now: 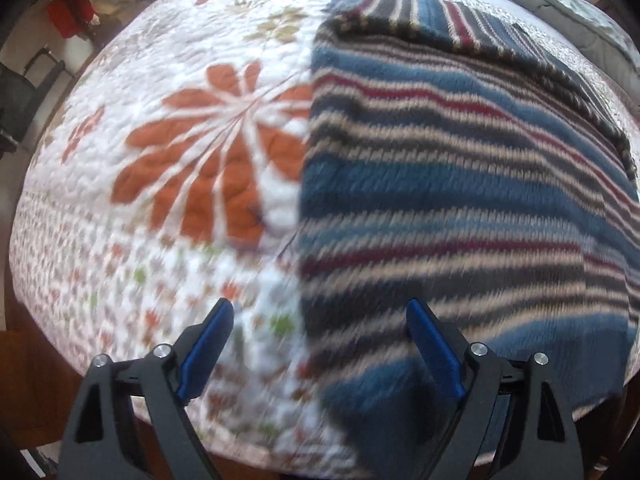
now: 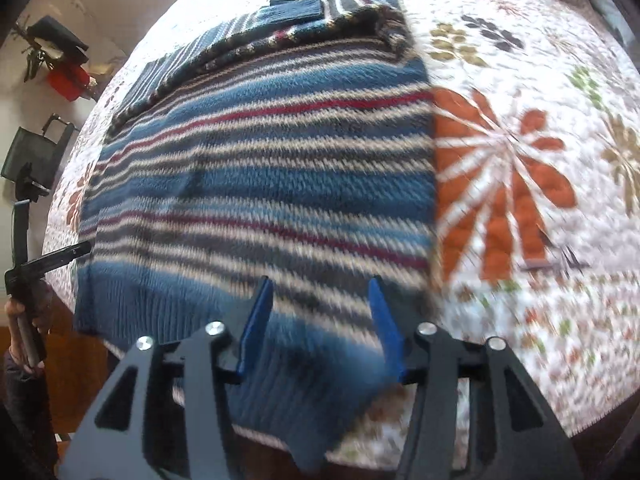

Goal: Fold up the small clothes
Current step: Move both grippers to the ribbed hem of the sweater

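Tools [image 1: 320,324] [image 2: 320,300] apart, above striped sweater [image 1: 460,184]

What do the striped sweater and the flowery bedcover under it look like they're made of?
The sweater looks like a thick, fuzzy knit, maybe wool or acrylic: ribbed texture shows at its near hem and the stripes look soft, matte and slightly furry. The bedcover looks like a quilted cotton print: puckered stitch lines run across the orange flower and white ground, with a dull finish. Motion blur leaves the exact fibres open.
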